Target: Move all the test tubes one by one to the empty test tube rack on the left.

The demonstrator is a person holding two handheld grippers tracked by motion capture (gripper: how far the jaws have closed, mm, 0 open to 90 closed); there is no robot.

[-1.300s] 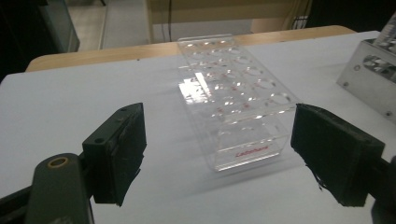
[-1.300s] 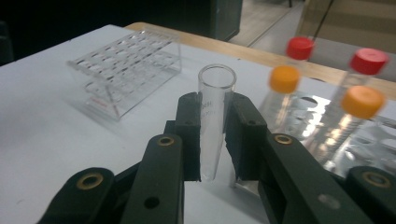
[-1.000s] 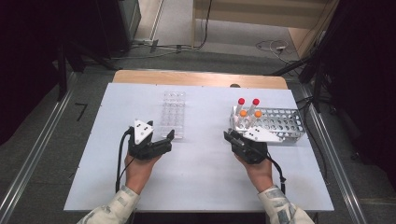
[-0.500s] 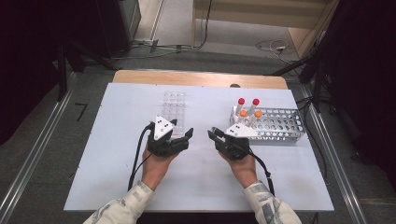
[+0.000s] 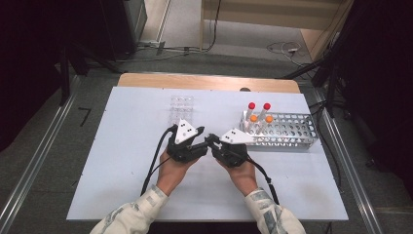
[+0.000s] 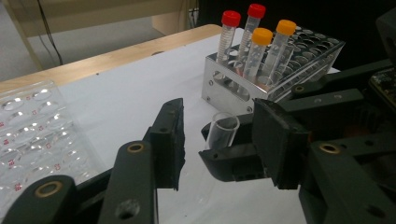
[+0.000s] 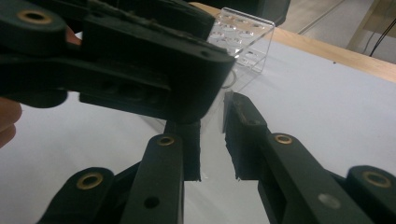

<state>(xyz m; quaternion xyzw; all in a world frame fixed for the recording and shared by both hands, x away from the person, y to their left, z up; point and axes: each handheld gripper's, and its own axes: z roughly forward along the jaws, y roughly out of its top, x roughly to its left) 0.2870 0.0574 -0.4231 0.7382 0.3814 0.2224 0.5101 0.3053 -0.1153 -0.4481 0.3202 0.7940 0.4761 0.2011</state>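
1. Left gripper (image 5: 203,140) and right gripper (image 5: 215,142) brought together at mid-surface (image 5: 126,146) in the high view; a second ago well apart, the left near the clear well tray (image 5: 181,108), the right just beside the metal rack (image 5: 292,131).
2. Right fingers (image 7: 243,126) clamped on an uncapped clear tube (image 6: 223,127), carried clear of the rack and tilted, open mouth towards the left gripper.
3. Left fingers (image 6: 170,135) just been closing, the tube's mouth end between them; a gap seen at the near pad in the left gripper view, so apart and not yet pressing.
4. Four capped tubes (image 6: 254,35), two red and two orange, upright in the rack's near corner; untouched.
5. Judged to be a hand-over or a two-handed hold of the tube, at the stage just before the second grip.
6. Next move judged to call for further closing of the left fingers until both pads bear on the tube, with the right grip kept until then.
7. Risk: smooth, round wall; slip or twist likely if released early or pinched off-centre.
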